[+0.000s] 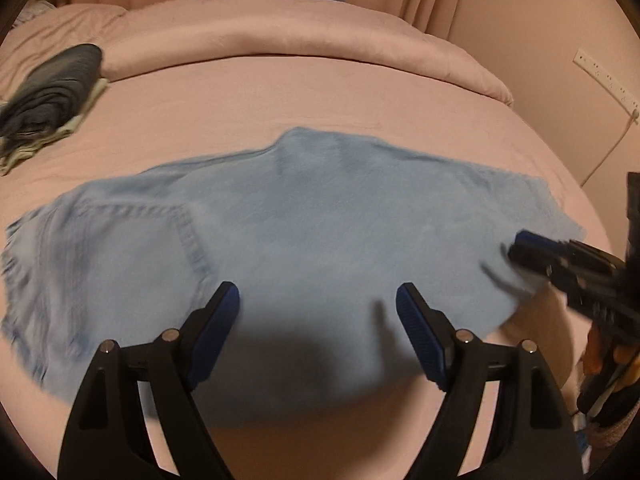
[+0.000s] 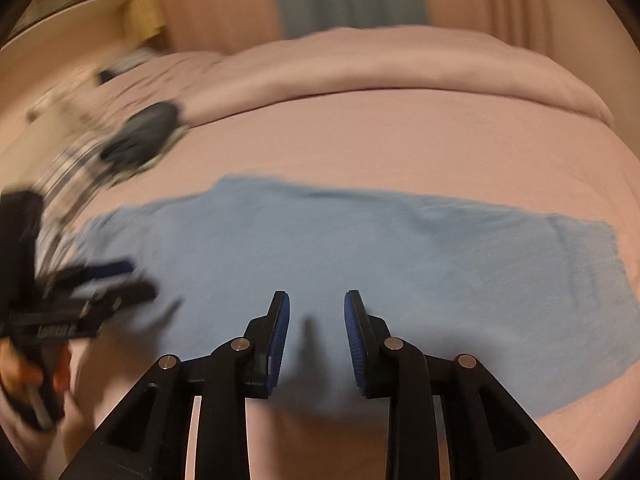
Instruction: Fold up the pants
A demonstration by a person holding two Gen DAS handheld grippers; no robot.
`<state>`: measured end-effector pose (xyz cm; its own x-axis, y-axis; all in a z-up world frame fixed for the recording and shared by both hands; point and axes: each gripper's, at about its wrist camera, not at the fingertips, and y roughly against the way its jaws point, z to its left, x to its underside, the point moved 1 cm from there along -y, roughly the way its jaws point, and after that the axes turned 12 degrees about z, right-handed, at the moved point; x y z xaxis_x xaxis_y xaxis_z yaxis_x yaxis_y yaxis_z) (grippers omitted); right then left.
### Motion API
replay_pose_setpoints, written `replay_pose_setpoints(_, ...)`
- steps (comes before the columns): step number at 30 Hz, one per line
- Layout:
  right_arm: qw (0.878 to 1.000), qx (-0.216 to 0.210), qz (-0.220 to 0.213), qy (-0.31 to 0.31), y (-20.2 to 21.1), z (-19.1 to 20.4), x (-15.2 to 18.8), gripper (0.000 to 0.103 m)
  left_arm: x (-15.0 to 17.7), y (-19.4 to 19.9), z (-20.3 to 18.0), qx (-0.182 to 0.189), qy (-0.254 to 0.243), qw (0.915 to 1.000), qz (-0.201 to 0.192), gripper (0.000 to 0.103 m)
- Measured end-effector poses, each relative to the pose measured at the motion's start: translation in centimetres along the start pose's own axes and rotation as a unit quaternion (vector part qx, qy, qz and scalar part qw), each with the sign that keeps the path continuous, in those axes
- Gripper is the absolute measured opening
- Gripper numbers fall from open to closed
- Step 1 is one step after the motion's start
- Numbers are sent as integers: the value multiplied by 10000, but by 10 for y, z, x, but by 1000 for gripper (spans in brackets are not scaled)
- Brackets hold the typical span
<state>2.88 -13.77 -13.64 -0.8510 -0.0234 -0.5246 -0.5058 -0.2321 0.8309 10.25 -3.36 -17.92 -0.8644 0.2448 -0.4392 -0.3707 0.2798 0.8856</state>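
Light blue denim pants (image 1: pixel 320 208) lie spread flat across the pink bed sheet (image 1: pixel 280 96), a back pocket showing at their left end. My left gripper (image 1: pixel 318 296) hovers over the near edge of the pants, jaws wide open with nothing between the pads. My right gripper (image 2: pixel 317 300) hangs above the pants (image 2: pixel 380 248) near their front edge, jaws apart by a narrow gap and empty. Each gripper shows blurred in the other's view: the right gripper (image 1: pixel 516 248) over the pants' right end, the left gripper (image 2: pixel 120 276) over the left end, with a hand behind it.
A stack of dark folded clothes (image 1: pixel 52 92) sits at the back left of the bed, also blurred in the right wrist view (image 2: pixel 140 136). A rolled pink duvet (image 1: pixel 300 28) runs along the far side. A power strip (image 1: pixel 604 80) hangs on the right wall.
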Motion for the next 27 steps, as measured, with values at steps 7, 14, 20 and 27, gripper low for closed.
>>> replay_pose_setpoints(7,9931,890,-124,759,-32,43,35,28,23,-20,0,-376,-82,9992,59,82)
replay_pose_setpoints(14,9995,-242,-24,-198,8,-5,37,40,23,-3,5,-86,234,9996,103,85)
replay_pose_setpoints(20,9739,-741,-711,-2025,52,-85,60,62,22,16,4,610,544,9966,68,86)
replay_pose_setpoints(27,9130,-726,-1157,-3844,68,-169,114,62,2,16,-34,1390,416,9893,127,87)
